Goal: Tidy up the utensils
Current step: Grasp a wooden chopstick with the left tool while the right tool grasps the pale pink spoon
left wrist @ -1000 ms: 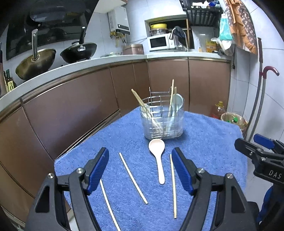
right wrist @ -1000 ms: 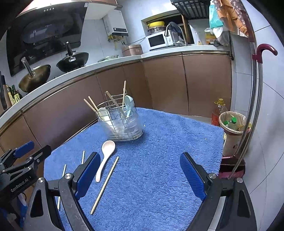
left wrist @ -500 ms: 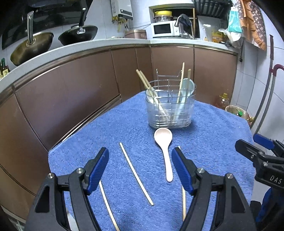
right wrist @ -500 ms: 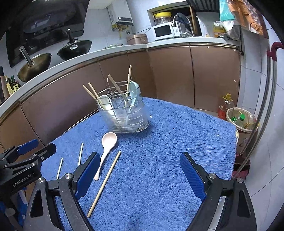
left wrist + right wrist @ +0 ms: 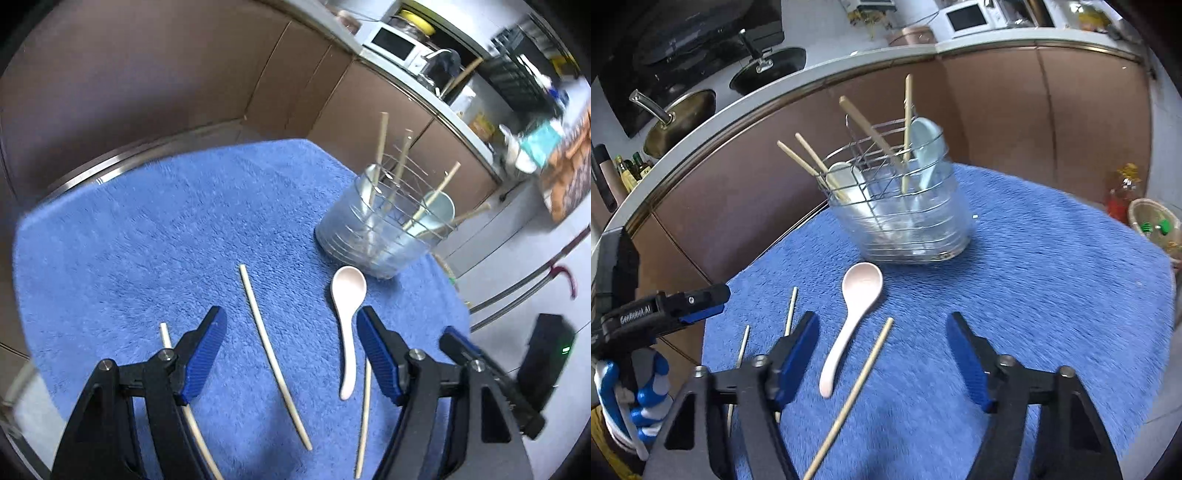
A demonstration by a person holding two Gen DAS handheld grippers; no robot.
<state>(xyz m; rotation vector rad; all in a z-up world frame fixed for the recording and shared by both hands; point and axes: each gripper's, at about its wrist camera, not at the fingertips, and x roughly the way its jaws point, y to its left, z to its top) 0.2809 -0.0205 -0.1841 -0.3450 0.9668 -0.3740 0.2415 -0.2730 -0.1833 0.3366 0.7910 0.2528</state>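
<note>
A pale pink spoon (image 5: 347, 317) (image 5: 855, 306) lies on the blue towel (image 5: 147, 229) (image 5: 1034, 277) in front of the wire utensil holder (image 5: 384, 229) (image 5: 905, 218), which holds several chopsticks and two spoons. Three loose chopsticks lie on the towel: one (image 5: 273, 354) between my left fingers, one (image 5: 364, 410) (image 5: 857, 384) beside the spoon handle, one (image 5: 184, 398) under my left finger. My left gripper (image 5: 290, 354) is open, low over the towel. My right gripper (image 5: 882, 354) is open above the spoon handle and chopstick.
Brown cabinets and a counter curve behind the table, with pans (image 5: 683, 118) and a microwave (image 5: 967, 16) on top. A bin (image 5: 1154, 225) and an oil bottle (image 5: 1124, 188) stand on the floor right of the table. The towel's edges drop off on all sides.
Both grippers have tipped down and moved closer to the towel. The left now straddles the middle chopstick; the right has shifted left over the spoon and chopstick. Both stay open.
</note>
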